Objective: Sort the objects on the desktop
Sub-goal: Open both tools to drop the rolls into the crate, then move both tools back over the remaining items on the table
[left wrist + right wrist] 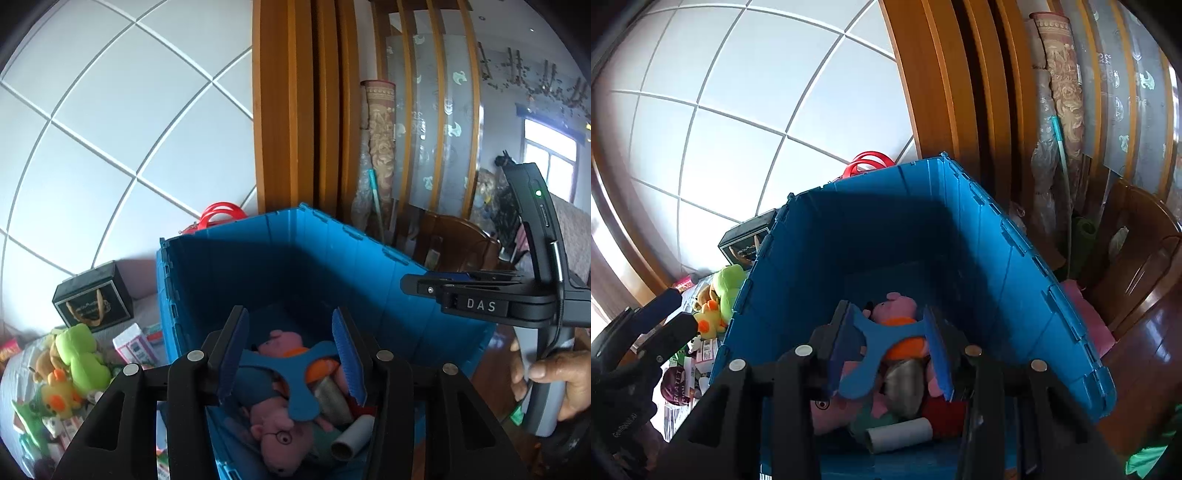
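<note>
A blue plastic crate (280,254) stands open below both grippers; it also shows in the right wrist view (886,229). Inside lie pink pig plush toys (277,428), a cardboard tube (351,439) and a grey roll (905,384). My left gripper (291,350) is open and empty above the crate, over the toys. My right gripper (890,347) is open and empty above the crate as well. The right gripper's body (480,295) shows in the left wrist view beside the crate's right wall, held by a hand.
To the crate's left, a table holds a green plush (83,354), a yellow duck plush (59,395), small boxes (133,347) and a black box (92,295). A wooden door frame (295,110) and a wooden chair (1137,258) stand behind and to the right.
</note>
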The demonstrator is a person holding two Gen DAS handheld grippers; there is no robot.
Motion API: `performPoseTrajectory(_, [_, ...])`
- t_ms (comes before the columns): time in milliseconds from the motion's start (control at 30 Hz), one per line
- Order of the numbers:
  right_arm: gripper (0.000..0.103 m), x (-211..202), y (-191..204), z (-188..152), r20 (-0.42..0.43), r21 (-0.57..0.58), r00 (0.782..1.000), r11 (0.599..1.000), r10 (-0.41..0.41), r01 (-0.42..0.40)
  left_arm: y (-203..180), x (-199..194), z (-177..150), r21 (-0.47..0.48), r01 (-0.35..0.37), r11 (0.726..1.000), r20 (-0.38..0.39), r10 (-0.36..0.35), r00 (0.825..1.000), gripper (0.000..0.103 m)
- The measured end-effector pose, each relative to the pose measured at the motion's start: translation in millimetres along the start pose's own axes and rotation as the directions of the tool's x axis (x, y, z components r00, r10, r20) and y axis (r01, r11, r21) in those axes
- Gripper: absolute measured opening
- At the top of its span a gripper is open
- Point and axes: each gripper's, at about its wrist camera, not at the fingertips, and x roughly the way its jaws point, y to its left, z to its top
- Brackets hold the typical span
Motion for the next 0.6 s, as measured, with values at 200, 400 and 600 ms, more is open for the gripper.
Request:
performPoseTrajectory(200, [0.04,-7.3,9.4,-4.1,0.027,-0.013,1.0,1.0,-0.013,0.013,4.4,-16.9,-8.5,-0.001,-0.038,0.999,0.027,0.038,0.999,0.05])
performPoseTrajectory(400, [0.04,-24.8,23.1,-15.5,0.098,-0.024,0.994,0.998,-0.047,0.05,8.7,-33.9,-17.0,-0.002,-0.075,0.997,0.055,0.075,0.996,0.052])
performPoseTrajectory(600, [0.04,-48.4,40.6,-38.1,0.189,-0.031,0.978,0.995,-0.083,0.09,14.1,-56.4,-31.1,-0.006,-0.12,0.993,0.094,0.12,0.988,0.053])
